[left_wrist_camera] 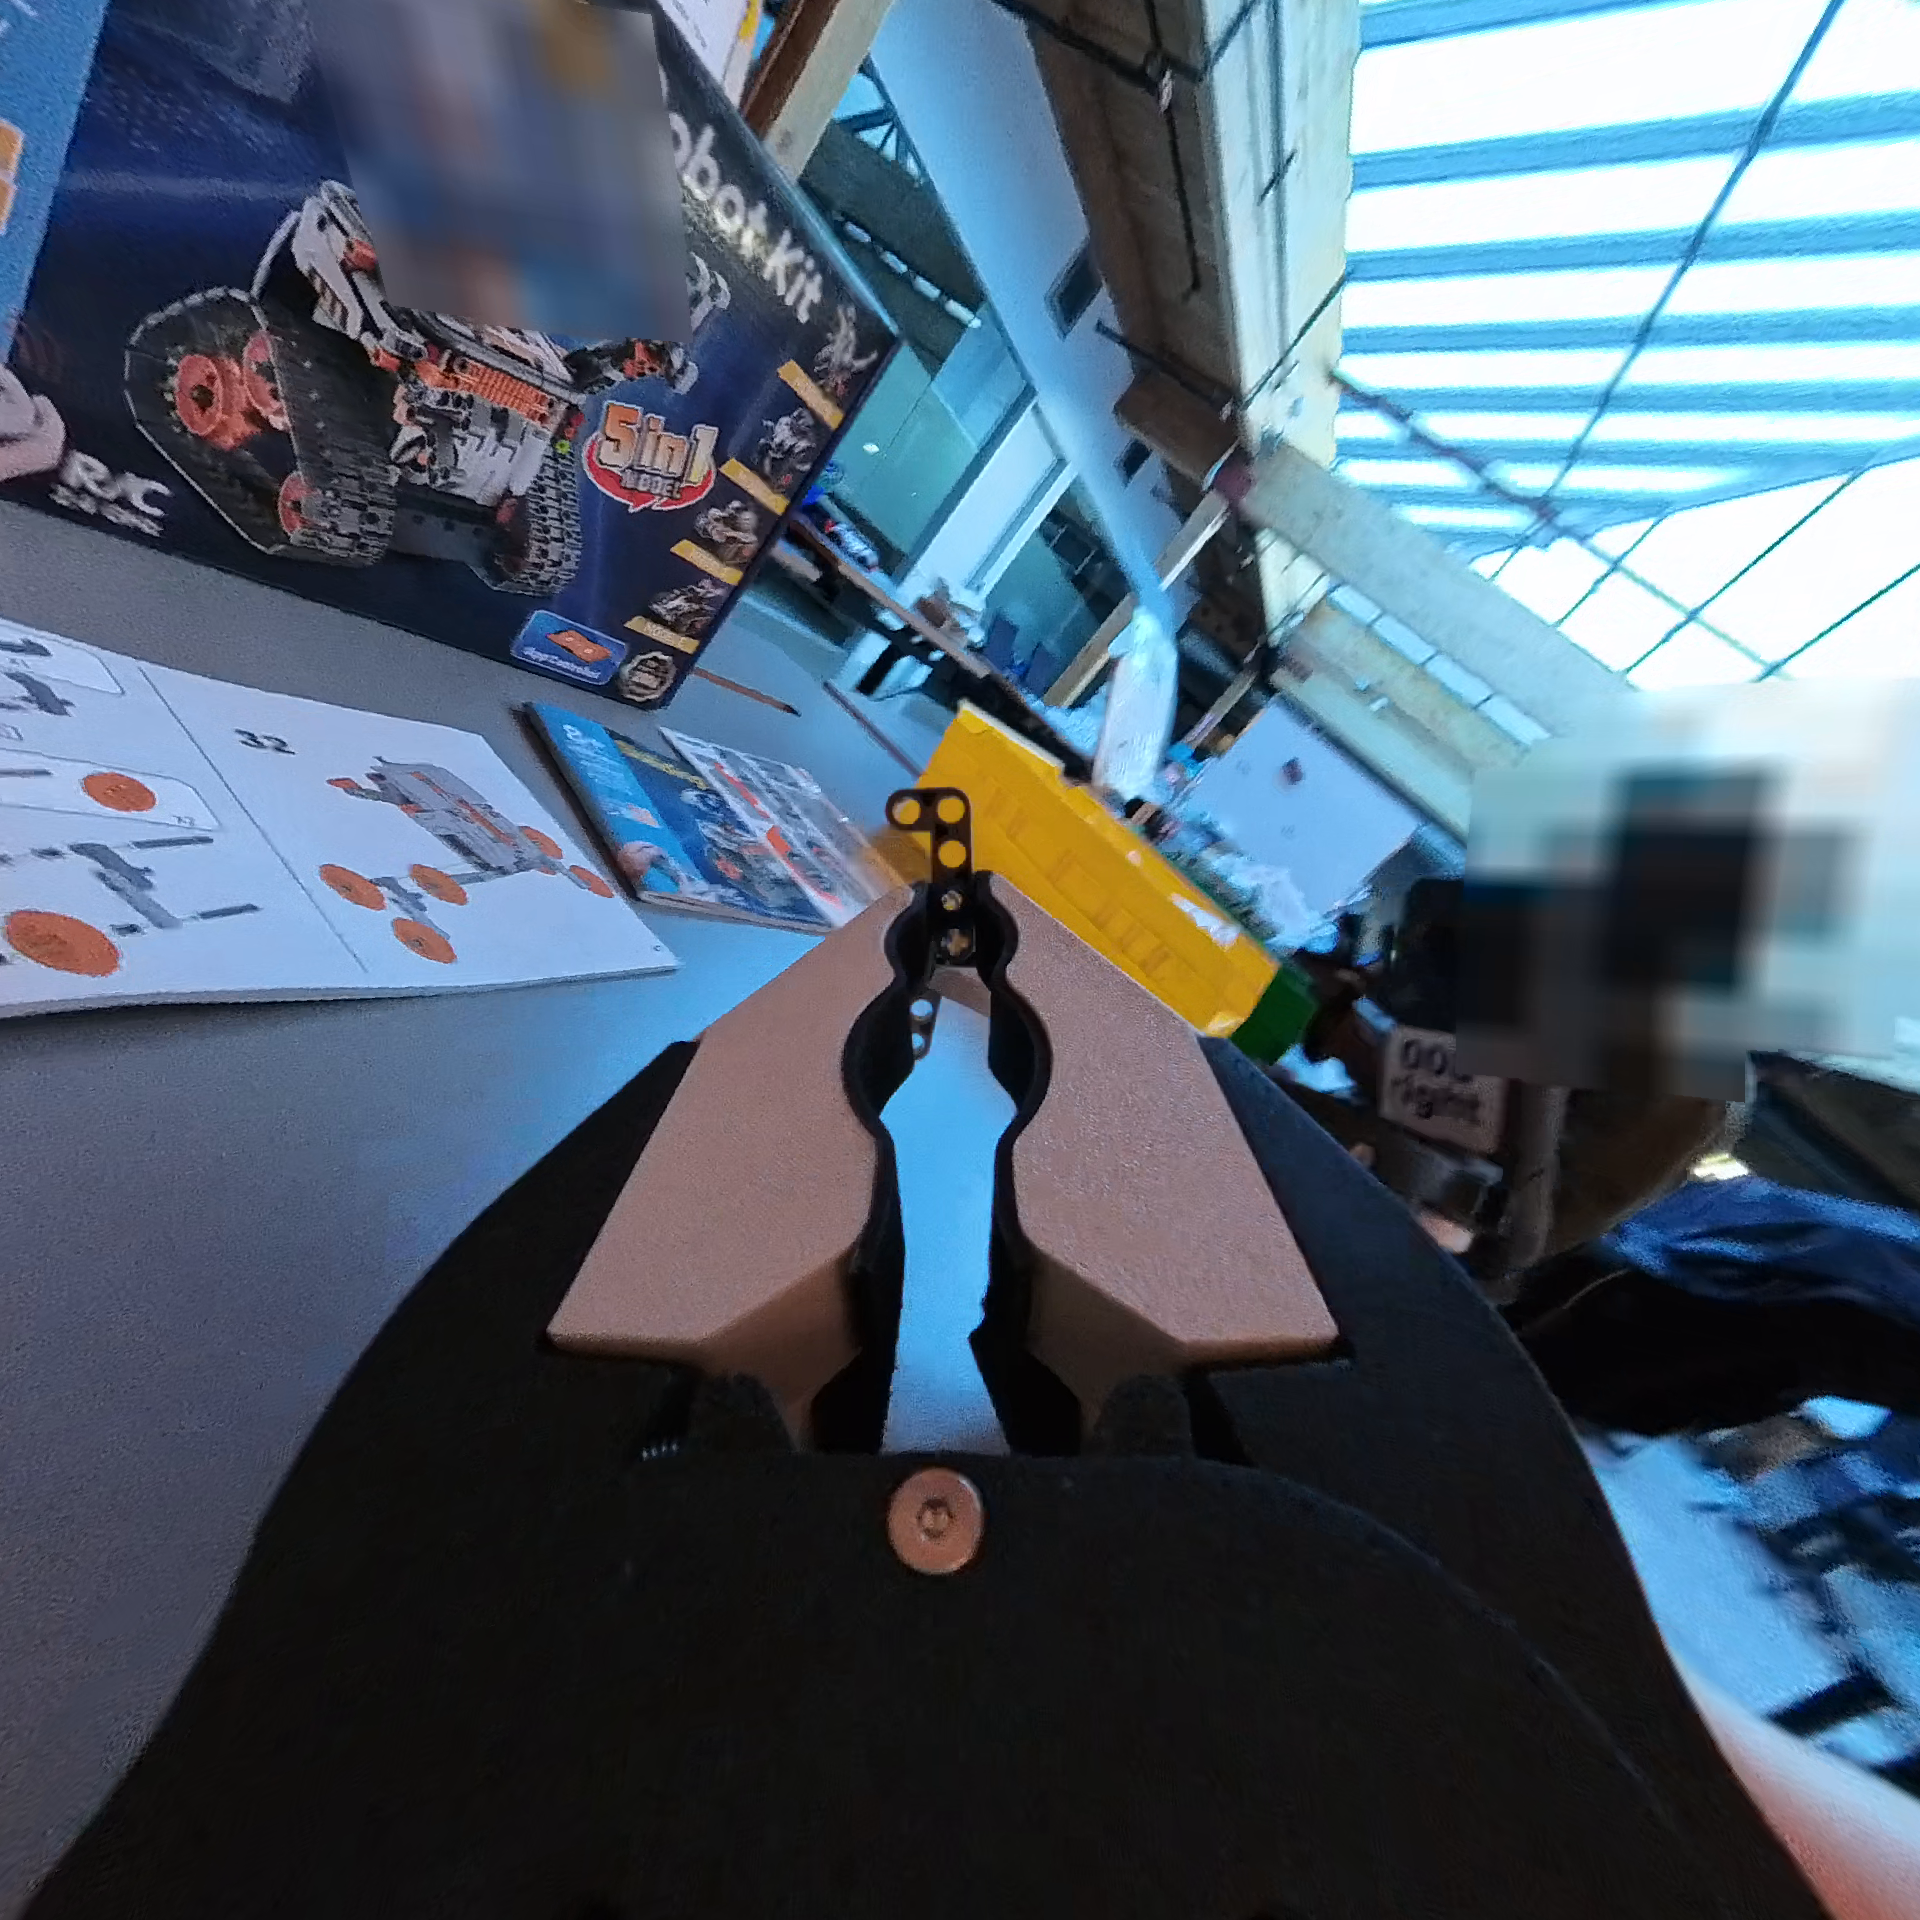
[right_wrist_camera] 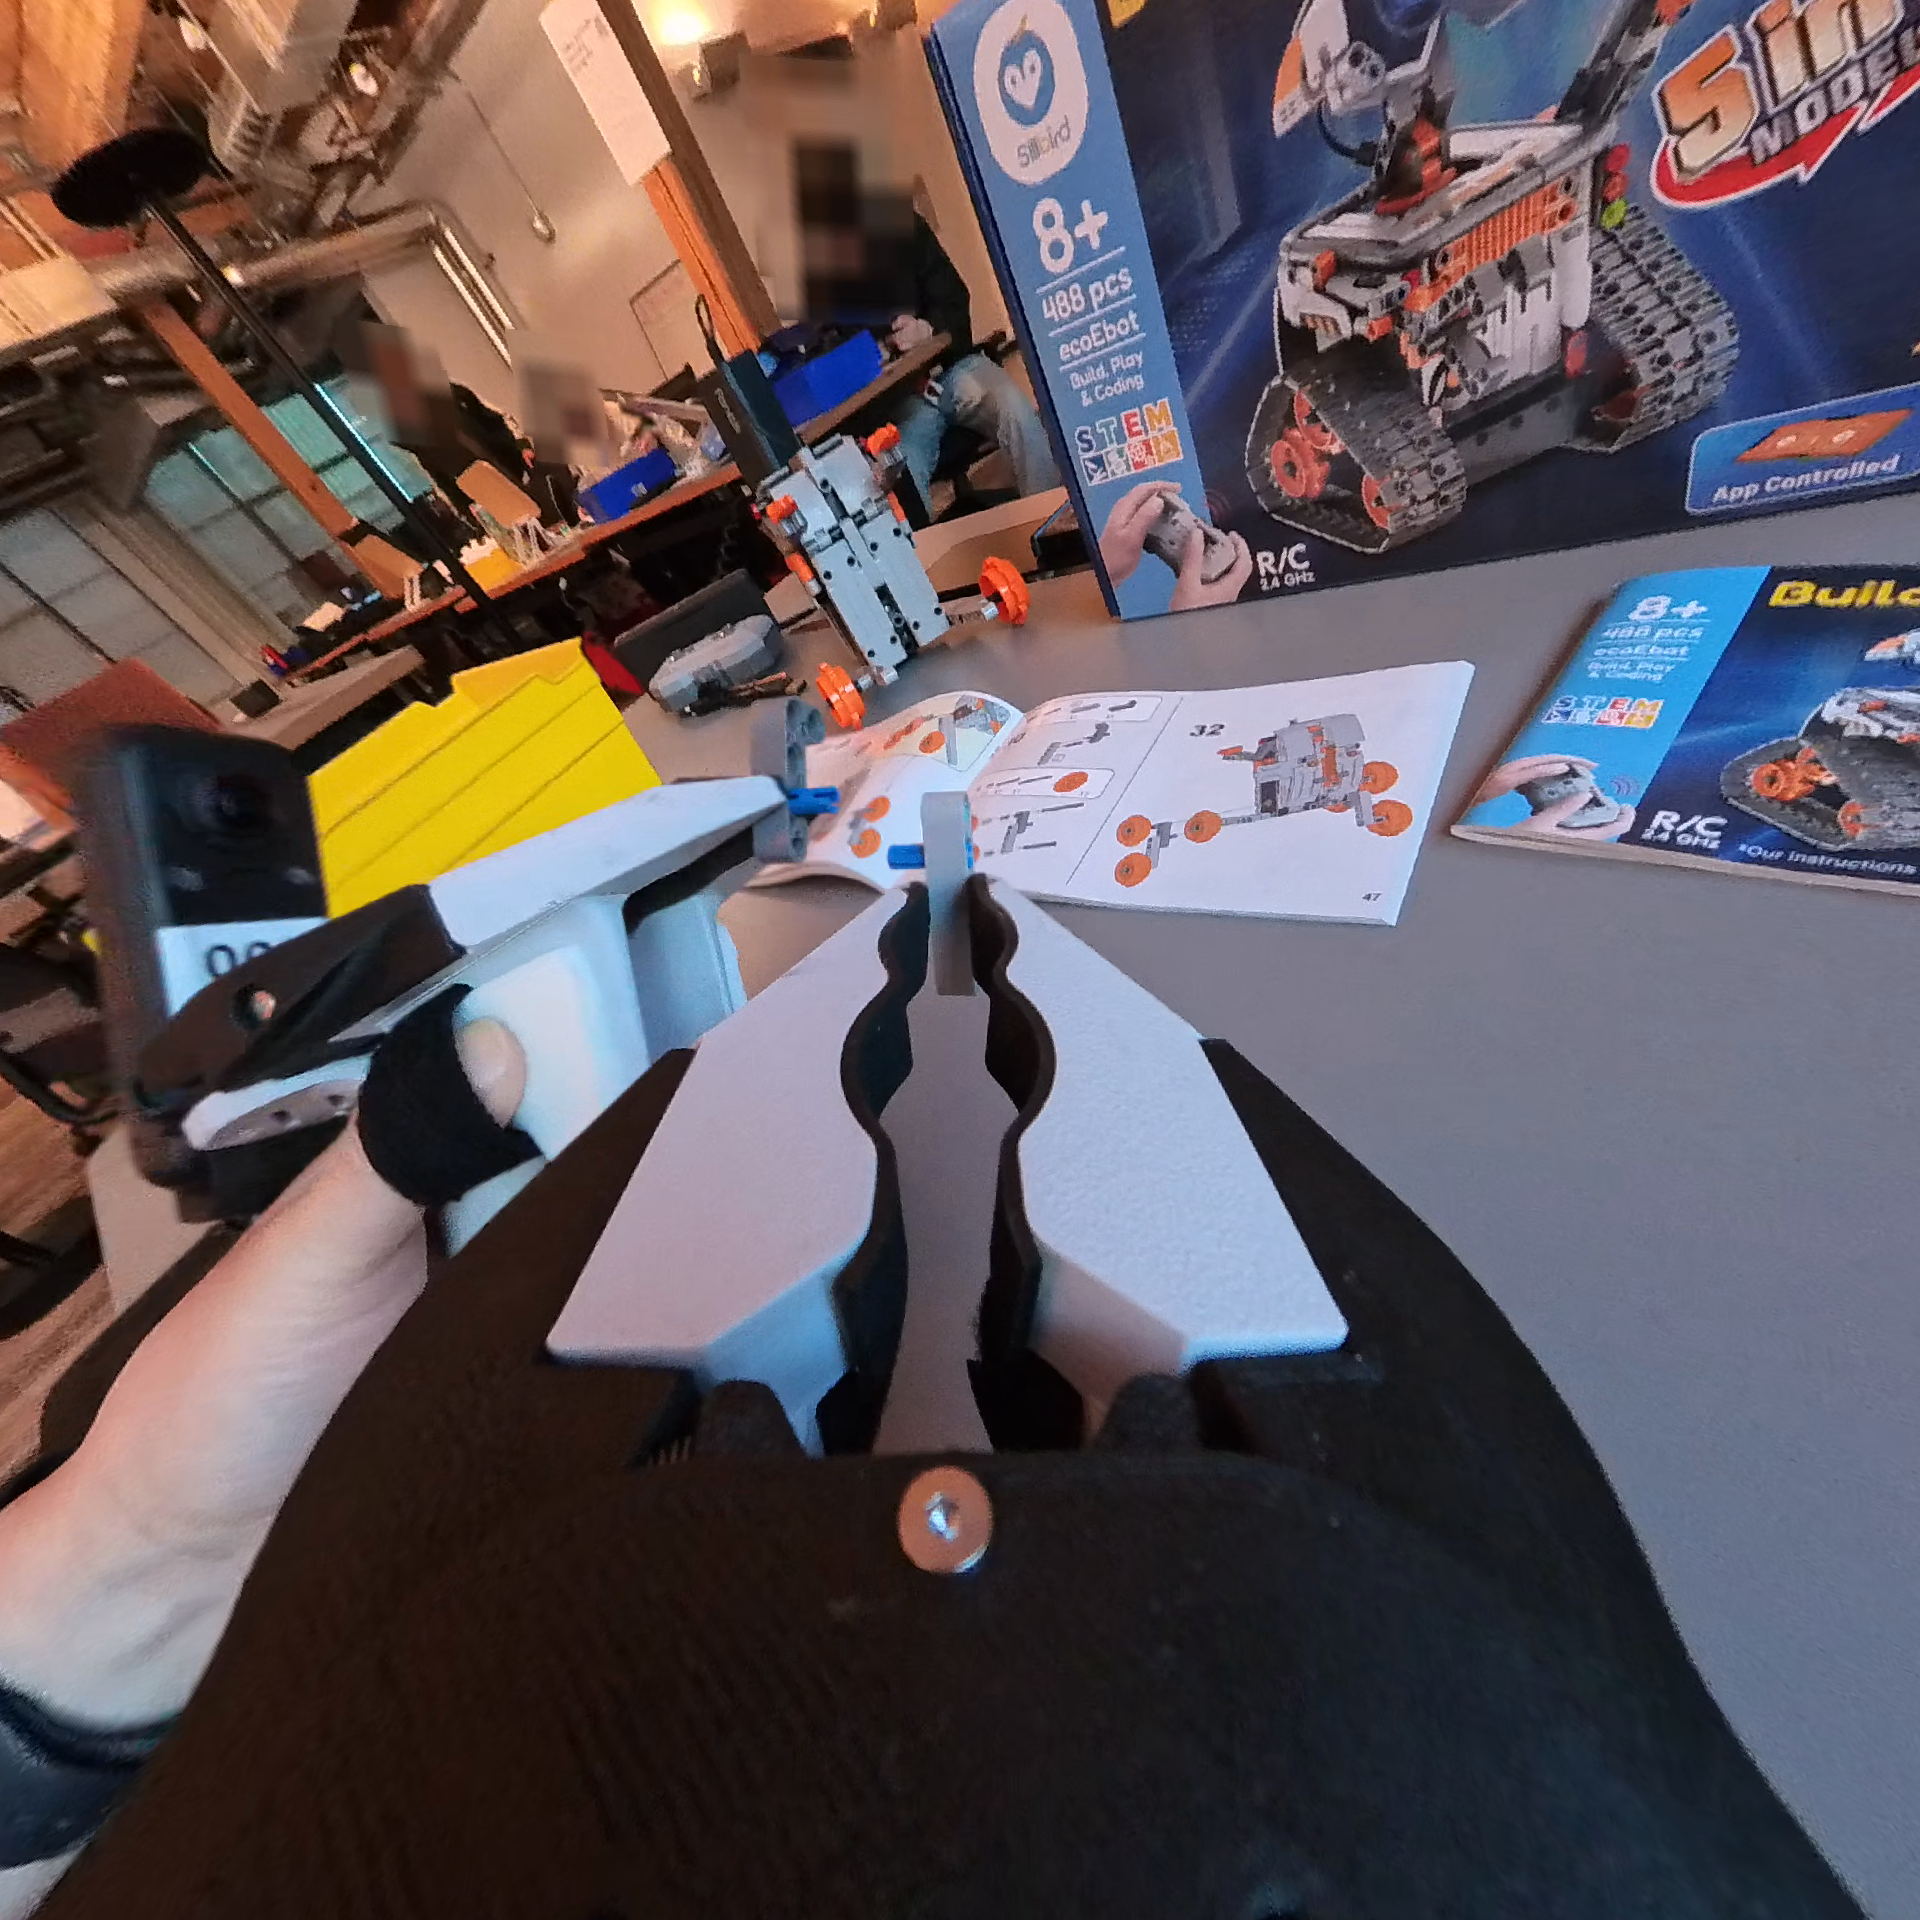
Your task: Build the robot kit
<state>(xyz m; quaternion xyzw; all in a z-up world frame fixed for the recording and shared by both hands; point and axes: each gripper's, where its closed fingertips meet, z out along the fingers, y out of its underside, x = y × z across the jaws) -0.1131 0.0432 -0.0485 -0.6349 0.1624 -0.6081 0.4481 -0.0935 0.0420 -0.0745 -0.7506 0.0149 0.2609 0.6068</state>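
A thin black beam with holes (left_wrist_camera: 940, 862) is pinched upright in the left gripper (left_wrist_camera: 948, 914), while a flat grey piece (right_wrist_camera: 948, 904) with a blue pin (right_wrist_camera: 906, 855) is clamped in the right gripper (right_wrist_camera: 948, 925). Both are held above the grey tabletop (right_wrist_camera: 1455, 1143), near an open instruction booklet (right_wrist_camera: 1195, 800); a yellow bin (right_wrist_camera: 478, 758) sits at the tabletop's left edge and a toy kit box (right_wrist_camera: 1455, 291) stands along its far edge.

Kit box (right_wrist_camera: 1455, 312), booklets (right_wrist_camera: 1195, 790), yellow bin (right_wrist_camera: 478, 748)
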